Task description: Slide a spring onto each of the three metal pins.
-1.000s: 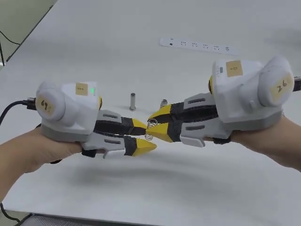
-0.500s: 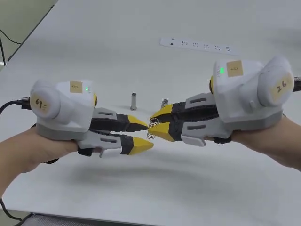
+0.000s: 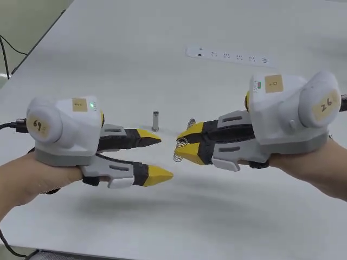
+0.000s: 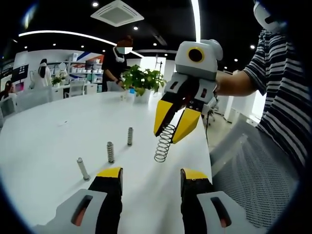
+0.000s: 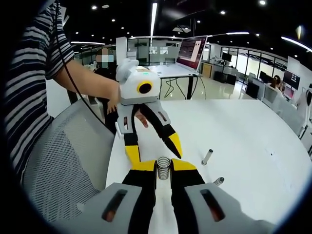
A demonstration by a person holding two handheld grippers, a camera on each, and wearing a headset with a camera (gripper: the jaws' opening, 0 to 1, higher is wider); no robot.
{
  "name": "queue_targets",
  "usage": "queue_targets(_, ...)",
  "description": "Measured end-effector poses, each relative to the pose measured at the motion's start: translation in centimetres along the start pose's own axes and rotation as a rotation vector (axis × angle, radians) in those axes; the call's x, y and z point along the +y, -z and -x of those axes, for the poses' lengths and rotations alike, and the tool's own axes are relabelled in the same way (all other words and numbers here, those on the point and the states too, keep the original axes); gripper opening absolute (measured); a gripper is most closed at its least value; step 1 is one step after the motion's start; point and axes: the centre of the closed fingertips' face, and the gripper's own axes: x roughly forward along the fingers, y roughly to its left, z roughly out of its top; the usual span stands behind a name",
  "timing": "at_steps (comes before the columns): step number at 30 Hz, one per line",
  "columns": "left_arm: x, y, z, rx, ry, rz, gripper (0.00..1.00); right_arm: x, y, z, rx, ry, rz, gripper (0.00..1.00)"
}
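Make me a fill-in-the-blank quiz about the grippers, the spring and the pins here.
The left gripper is ____.
The right gripper is shut on a ____.
Just ____ pin is bare.
Missing words: open; spring; one.

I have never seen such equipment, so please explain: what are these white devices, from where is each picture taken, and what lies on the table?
There is no robot here. A person holds two hand grippers, each with two yellow-tipped fingers. The head view comes from a headset camera. The two round pictures come from a camera on each gripper. The left gripper is open. The right gripper is shut on a spring. On the white table stand a bare pin and two pins that already wear springs. A power strip lies farther back.
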Motion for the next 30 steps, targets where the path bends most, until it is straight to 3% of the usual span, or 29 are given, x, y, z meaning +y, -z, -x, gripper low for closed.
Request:
queue_targets(8, 1.6, 0.1, 1.2, -0.014, -0.080, 0.016, 0.67, -0.5, 0.3, 0.0, 0.004, 0.013, -0.004, 0.08)
queue_targets(23, 2.7, 1.1, 2.8, -0.036, -0.158, 0.076, 0.98, -0.8, 0.8, 0.2, 0.011, 0.029, -0.009, 0.08)
queue_targets(30, 2.3, 0.9, 4.0, -0.076, -0.148, 0.096, 0.98, -1.2, 1.4, 0.0, 0.017, 0.047, -0.032, 0.08)
